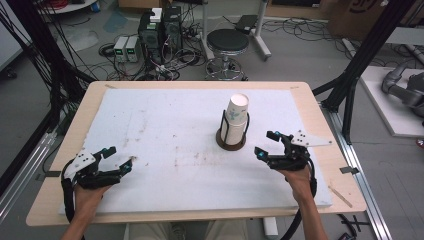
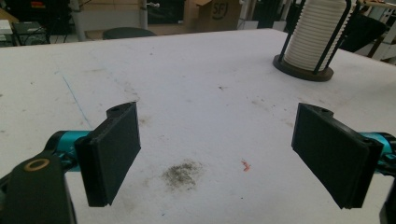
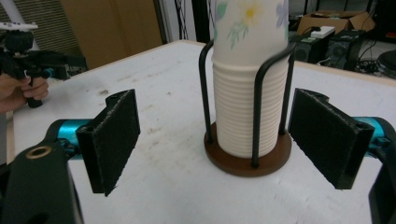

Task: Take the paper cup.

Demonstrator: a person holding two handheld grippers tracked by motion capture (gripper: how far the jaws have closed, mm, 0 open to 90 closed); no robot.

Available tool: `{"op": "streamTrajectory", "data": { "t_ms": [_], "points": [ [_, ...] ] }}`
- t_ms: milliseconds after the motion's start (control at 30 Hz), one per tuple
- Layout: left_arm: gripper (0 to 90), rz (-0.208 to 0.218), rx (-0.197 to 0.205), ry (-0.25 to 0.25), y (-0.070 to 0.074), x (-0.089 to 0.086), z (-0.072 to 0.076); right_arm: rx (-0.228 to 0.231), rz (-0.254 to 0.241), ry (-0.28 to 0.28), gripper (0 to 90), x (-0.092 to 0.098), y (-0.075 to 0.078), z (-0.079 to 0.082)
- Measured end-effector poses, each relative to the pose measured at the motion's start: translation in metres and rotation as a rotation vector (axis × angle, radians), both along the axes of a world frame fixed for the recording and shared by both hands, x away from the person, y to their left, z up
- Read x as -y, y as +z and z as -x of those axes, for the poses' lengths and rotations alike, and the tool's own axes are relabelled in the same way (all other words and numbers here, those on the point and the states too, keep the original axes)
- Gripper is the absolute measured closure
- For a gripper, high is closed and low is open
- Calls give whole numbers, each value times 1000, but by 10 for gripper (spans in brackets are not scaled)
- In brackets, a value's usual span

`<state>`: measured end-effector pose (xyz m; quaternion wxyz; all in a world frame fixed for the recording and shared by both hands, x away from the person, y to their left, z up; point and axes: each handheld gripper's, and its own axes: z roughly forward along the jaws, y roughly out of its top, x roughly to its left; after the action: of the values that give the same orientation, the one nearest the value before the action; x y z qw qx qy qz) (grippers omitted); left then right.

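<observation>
A tall stack of white paper cups (image 1: pixel 236 116) with a flower print stands in a black wire holder on a round brown base (image 1: pixel 231 141), right of the table's middle. In the right gripper view the cup stack (image 3: pixel 246 100) rises just beyond my open jaws. My right gripper (image 1: pixel 266 143) is open, a short way right of the holder and apart from it. My left gripper (image 1: pixel 120 158) is open near the front left, over bare white board. From the left gripper view the cup stack (image 2: pixel 313 35) stands far off at the upper right.
A white foam board (image 1: pixel 170 130) covers the wooden table (image 1: pixel 320 120); it carries dirt smudges (image 2: pixel 181 172) and a small red speck (image 2: pixel 245 164). Beyond the table stand a black stool (image 1: pixel 227 42), computer boxes and cables on the floor.
</observation>
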<state>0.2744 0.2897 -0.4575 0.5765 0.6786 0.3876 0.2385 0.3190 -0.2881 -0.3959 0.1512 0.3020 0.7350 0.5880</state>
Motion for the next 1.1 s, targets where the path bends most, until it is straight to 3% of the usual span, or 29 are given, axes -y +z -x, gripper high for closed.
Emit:
{"op": "streamTrajectory", "data": {
  "t_ms": [367,733,1100],
  "points": [
    [154,-9,0,-3,0,1,0,15,60,19,170,1,55,-22],
    [154,-15,1,-5,0,2,0,-6,149,54,153,-5,91,-45],
    [154,-14,1,-6,0,1,0,-36,277,85,153,-19,117,-70]
  ]
}}
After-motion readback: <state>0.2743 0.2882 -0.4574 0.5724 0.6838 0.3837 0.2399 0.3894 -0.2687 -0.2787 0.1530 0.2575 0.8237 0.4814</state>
